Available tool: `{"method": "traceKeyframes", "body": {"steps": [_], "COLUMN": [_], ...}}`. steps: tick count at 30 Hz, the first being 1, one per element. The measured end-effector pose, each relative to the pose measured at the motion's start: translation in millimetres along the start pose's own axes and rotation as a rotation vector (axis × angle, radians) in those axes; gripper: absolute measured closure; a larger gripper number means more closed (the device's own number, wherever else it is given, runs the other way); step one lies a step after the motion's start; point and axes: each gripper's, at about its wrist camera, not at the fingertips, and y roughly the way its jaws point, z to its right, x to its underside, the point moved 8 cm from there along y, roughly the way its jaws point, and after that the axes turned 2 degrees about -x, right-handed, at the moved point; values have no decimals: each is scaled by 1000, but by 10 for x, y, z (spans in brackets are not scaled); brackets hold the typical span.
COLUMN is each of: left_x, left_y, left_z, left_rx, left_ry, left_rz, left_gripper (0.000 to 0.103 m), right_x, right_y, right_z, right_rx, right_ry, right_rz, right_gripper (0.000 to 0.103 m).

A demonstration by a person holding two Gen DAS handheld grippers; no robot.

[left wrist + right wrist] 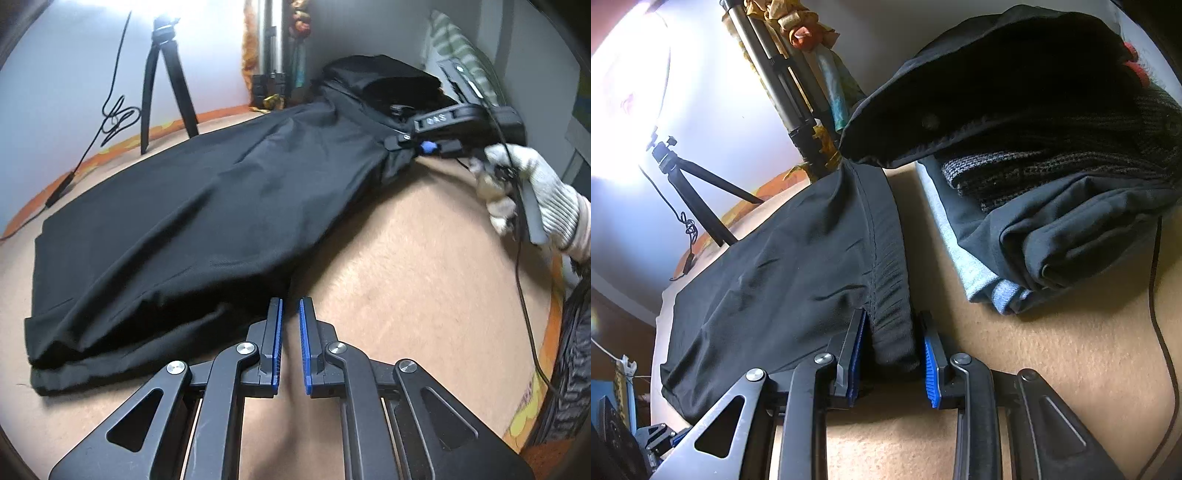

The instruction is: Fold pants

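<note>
Right wrist view: right gripper [892,354] spread around elastic waistband of black fabric pants [775,280], long axis toward frame upper left; left gripper [290,343] empty, narrowly parted, beside hem.

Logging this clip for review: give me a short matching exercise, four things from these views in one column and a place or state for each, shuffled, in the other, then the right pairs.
Things:
1. left gripper
2. right gripper
3. tripod
4. folded clothes pile

Places or states:
A. standing at the far edge of the surface, cable hanging beside it
B. fingers either side of the black pants' waistband
C. stacked beyond the waistband, a dark garment on top
D. holding nothing, its narrow gap bare, near the pants' edge

Pairs: 1-D, 2-B, 3-A, 4-C
</note>
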Motion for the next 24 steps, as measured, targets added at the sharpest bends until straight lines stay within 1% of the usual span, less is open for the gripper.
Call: {"method": "traceKeyframes", "body": {"steps": [2,4,6,9,10,11,13,15,17,18,19,21,24], "left_x": [-6,-73,-216,-412,-489,-526,-569,-560,-529,-504,-468,-404,-384], "left_y": [-87,-211,-327,-355,-301,-234,-52,97,209,240,305,360,375], "left_z": [-15,-56,-117,-181,-187,-188,-171,-141,-85,-56,-25,9,11], "left_rx": [-5,-19,-49,-64,-87,-104,-100,-105,-109,-107,-105,-94,-76], "left_ry": [0,-8,-6,-25,-13,-6,-14,-8,10,18,30,33,22], "left_rz": [3,30,71,104,106,98,69,40,13,1,-20,-51,-59], "left_gripper": [96,95,95,95,95,95,95,95,95,95,95,95,95], "right_x": [2,0,6,27,34,40,42,47,50,47,45,54,54], "right_y": [1,-1,1,2,-4,-12,-16,-16,-6,-1,4,23,-17], "right_z": [1,4,8,26,42,52,49,34,25,24,32,55,49], "right_rx": [-1,-5,-17,-25,-40,-58,-71,-78,-80,-79,-74,-71,-67], "right_ry": [0,1,9,27,52,77,94,101,110,114,117,125,117], "right_rz": [-1,-2,-10,-20,-21,-20,-22,-16,-6,-3,0,-6,3], "right_gripper": [76,75,74,67,62,60,55,53,53,59,71,74,76]}}
